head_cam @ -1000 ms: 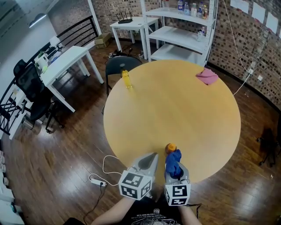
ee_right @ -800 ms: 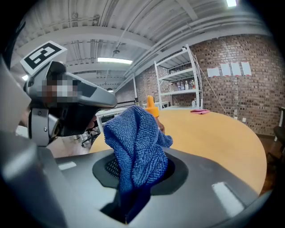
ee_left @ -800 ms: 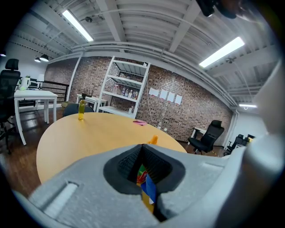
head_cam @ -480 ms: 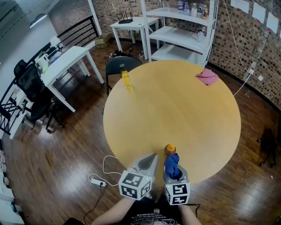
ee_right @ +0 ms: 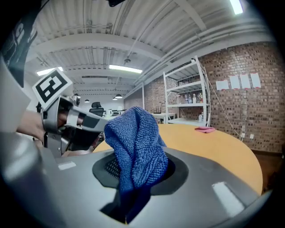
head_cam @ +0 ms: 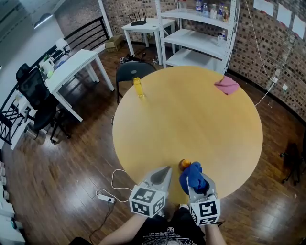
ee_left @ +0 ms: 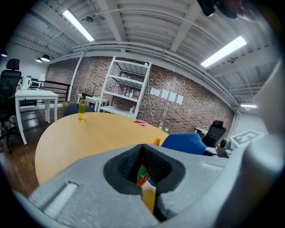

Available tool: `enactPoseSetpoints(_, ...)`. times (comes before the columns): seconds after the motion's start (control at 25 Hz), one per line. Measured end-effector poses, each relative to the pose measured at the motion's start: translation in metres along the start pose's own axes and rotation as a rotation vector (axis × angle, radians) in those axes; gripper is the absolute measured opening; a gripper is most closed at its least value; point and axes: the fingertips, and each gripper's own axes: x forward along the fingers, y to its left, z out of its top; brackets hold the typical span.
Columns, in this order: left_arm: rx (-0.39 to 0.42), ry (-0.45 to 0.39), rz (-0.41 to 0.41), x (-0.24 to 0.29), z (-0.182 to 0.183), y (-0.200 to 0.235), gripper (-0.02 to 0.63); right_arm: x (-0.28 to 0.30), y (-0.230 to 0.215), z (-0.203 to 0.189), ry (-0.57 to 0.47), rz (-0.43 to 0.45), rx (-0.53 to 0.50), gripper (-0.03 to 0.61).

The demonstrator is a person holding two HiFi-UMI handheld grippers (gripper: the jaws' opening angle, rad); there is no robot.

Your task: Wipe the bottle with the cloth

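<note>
Left tongs (ee_left: 143, 156) clamped on bottle (ee_left: 148, 199); blue cloth (ee_left: 185, 143) just beside.

Bright even light from ceiling strip lights (ee_left: 221, 51), faint shadows, fisheye bending, dark corners in gripper views.

of the bottle (head_cam: 184, 164) at the desk (head_cam: 191, 110)'s near edge only the orange cap shows; the cloth (head_cam: 192, 176) hides its body. between the left gripper (ee_left: 143, 153)'s jaws just a label sliver appears. items (head_cam: 209, 8) on the far shelf (head_cam: 201, 38) are too small to tell.
</note>
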Motion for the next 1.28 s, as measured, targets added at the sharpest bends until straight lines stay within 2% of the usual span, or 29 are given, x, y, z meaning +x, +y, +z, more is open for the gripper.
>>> enactPoseSetpoints(0.32,-0.005,-0.003,0.01,0.006,0.002,0.005,0.003,0.005,-0.037,0.042,-0.085,-0.033,-0.08,0.115)
enactPoseSetpoints(0.56,-0.014,-0.003,0.028,0.007,0.002,0.011,0.003,0.029,-0.047,0.067,-0.132,0.015,-0.1,0.115)
enactPoseSetpoints(0.88,-0.026,-0.006,0.052,0.01,0.005,0.015,0.003,0.062,-0.048,0.057,-0.083,0.139,-0.094,0.114)
enactPoseSetpoints(1.12,-0.031,-0.004,0.052,0.017,0.005,0.015,0.003,0.088,-0.043,0.032,0.005,0.267,-0.048,0.112)
enactPoseSetpoints(1.28,-0.035,-0.005,0.061,0.017,0.005,0.017,0.003,0.097,-0.041,0.015,0.06,0.307,-0.048,0.112)
